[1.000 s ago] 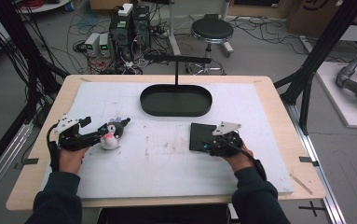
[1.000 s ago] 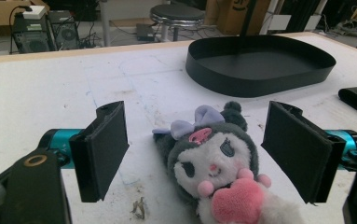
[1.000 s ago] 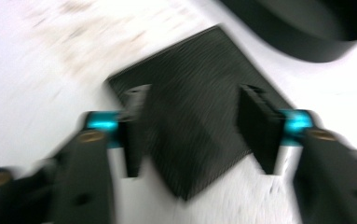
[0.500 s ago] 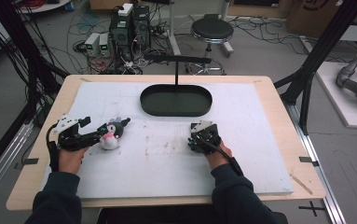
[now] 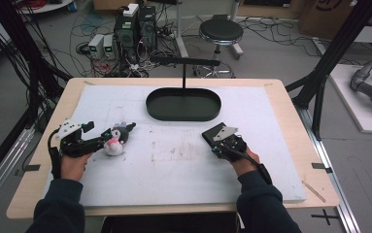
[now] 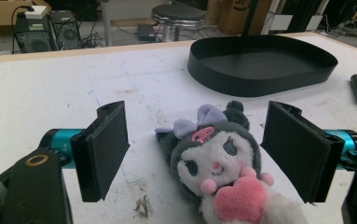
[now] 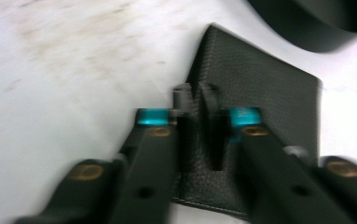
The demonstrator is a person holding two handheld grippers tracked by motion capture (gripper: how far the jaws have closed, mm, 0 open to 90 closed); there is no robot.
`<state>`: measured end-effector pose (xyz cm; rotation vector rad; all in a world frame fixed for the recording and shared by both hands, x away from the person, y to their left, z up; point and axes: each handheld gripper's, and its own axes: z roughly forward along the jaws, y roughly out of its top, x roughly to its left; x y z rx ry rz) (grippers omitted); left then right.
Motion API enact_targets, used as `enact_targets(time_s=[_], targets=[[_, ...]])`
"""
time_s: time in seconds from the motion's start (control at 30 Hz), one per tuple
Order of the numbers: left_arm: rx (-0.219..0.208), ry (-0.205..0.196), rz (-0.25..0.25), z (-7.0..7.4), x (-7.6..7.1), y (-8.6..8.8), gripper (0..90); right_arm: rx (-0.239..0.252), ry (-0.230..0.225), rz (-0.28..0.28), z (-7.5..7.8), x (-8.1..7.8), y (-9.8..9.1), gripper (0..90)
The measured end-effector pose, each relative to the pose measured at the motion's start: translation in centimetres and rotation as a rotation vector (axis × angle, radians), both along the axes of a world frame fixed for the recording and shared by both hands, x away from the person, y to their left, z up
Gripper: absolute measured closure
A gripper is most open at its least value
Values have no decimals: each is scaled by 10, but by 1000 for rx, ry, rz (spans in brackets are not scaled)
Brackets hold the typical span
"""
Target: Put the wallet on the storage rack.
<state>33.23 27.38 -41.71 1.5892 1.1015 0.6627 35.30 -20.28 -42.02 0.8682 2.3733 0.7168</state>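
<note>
White padding covers the counter (image 5: pixel 183 189). On it, a plush toy (image 6: pixel 223 172) lies between my left gripper's (image 6: pixel 204 154) wide-open jaws, untouched. My right gripper (image 7: pixel 198 135), nearly closed, hovers over a black wallet (image 7: pixel 269 93) near the black tray (image 5: pixel 183 104).

The right gripper (image 5: pixel 221 141), which a second ago sat at the black wallet's (image 5: pixel 212 134) near right corner and then swung left over it, now rests again on the wallet's near side, south-east of the black tray (image 5: pixel 183 114), jaws nearly together over the leather.
</note>
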Motion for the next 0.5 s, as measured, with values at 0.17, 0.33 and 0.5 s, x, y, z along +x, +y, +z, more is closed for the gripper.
enact_targets(time_s=[0.17,0.33,0.5], targets=[[5,1,-5,0,1,-1,222,-57,-103,-79,-8,3,10,369],[-1,-1,-4,0,0,0,222,-136,-78,-12,-15,1,19,695],[1,-1,-7,0,0,0,222,-108,-67,-35,-11,-3,21,860]])
